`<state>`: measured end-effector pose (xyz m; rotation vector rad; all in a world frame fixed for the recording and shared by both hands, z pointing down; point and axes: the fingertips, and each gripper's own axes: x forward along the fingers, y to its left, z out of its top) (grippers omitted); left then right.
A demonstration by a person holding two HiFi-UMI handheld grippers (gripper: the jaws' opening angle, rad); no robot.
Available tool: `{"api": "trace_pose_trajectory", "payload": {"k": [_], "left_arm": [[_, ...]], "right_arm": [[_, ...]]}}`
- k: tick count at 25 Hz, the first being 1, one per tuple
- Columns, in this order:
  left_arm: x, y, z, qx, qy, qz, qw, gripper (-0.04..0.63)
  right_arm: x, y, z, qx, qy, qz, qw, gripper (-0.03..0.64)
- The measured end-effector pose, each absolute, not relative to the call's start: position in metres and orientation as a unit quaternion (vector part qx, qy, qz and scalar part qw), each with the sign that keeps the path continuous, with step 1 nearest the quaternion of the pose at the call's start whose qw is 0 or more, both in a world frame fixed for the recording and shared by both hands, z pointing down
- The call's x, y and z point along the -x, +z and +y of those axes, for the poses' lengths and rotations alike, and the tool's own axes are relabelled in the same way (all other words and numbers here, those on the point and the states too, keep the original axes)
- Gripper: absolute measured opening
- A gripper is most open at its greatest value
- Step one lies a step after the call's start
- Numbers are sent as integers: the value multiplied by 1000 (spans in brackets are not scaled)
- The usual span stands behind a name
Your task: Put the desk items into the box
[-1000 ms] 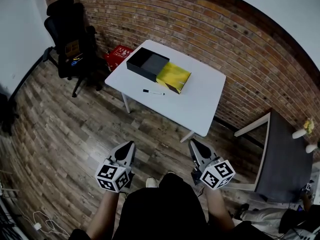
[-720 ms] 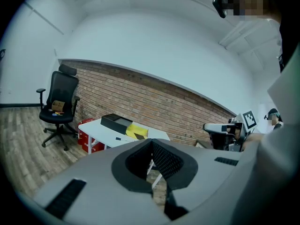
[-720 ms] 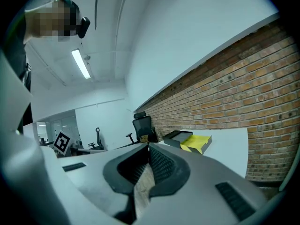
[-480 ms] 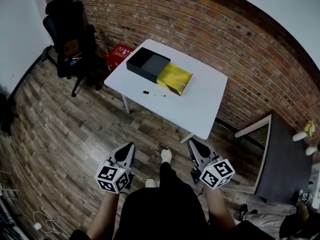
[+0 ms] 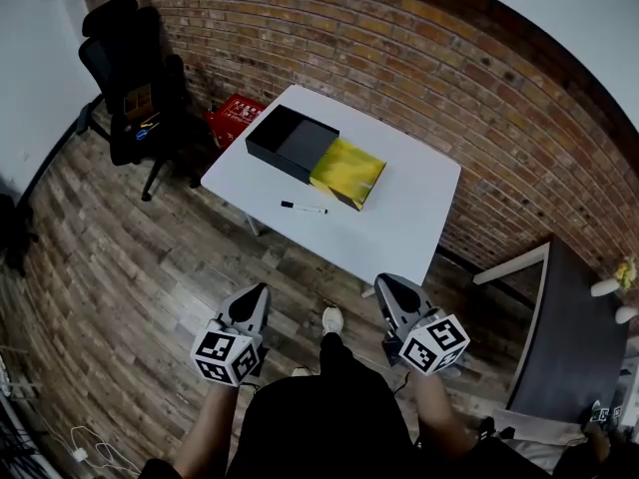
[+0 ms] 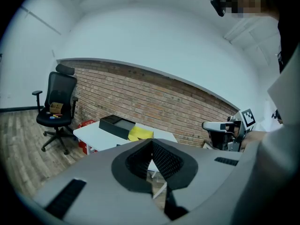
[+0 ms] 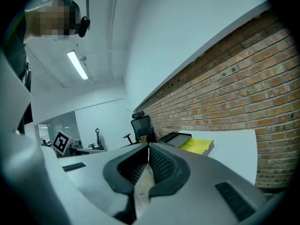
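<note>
Left gripper (image 6: 151,142): dark ribbed fingers (image 6: 165,161) pressed together at the tips, nothing between them. Right gripper (image 7: 148,149): same moulded grey shell, ribbed fingers (image 7: 161,165) likewise closed and empty. A sliver of floor shows through the gap below their tips.

Both grippers are held low in front of the person's dark-clothed body, over the wood-plank floor (image 5: 120,267) and well short of the white rectangular surface (image 5: 409,218).

On that surface a slim black marker pen (image 5: 303,208) lies flat, towards the front edge. It is apart from the shallow black rectangular box (image 5: 290,140), which is matte and open on top. A glossy yellow panel (image 5: 347,171) butts against one end of the box; lid or separate item, cannot tell.

Rough red brick wall (image 5: 449,78) behind. Black padded office chair (image 5: 135,78) and red plastic crate (image 5: 230,116) to the left, the crate partly hidden by the surface's edge. Dark grey table (image 5: 564,337) cut off at right.
</note>
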<state>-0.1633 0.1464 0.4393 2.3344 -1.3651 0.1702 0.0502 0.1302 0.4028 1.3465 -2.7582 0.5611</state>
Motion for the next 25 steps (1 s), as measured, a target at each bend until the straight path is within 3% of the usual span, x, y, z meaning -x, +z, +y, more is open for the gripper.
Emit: {"api": "trace_pose_trajectory", "payload": {"k": [25], "left_arm": [[102,450,-11,-820,73,-521,224,12]], "right_arm": [[-91,425,-42,-373,201,-906,30,21]]}}
